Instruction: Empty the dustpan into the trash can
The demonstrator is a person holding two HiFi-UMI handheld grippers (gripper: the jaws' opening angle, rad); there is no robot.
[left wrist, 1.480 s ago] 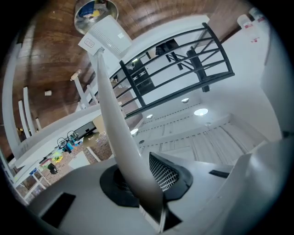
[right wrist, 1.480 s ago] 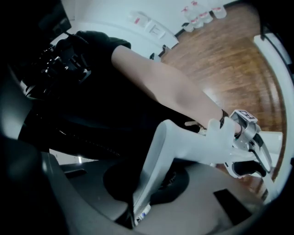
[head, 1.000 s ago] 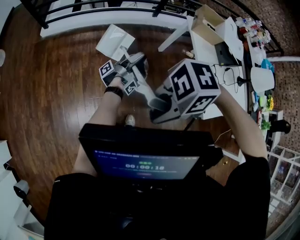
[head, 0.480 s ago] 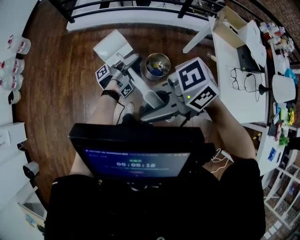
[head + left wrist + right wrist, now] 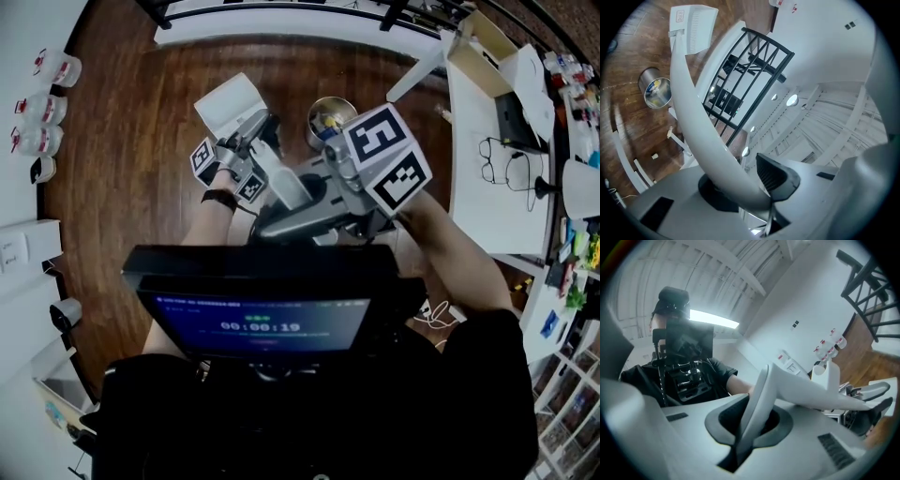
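While my left gripper, jaws just easing apart, loosely ringed the handle of the white plastic dustpan beside the round steel trash can, I judged my right gripper, clamped on the handle's end, needed steadiness.

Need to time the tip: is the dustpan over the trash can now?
No, in the head view the dustpan lies left of the trash can, not above its opening.
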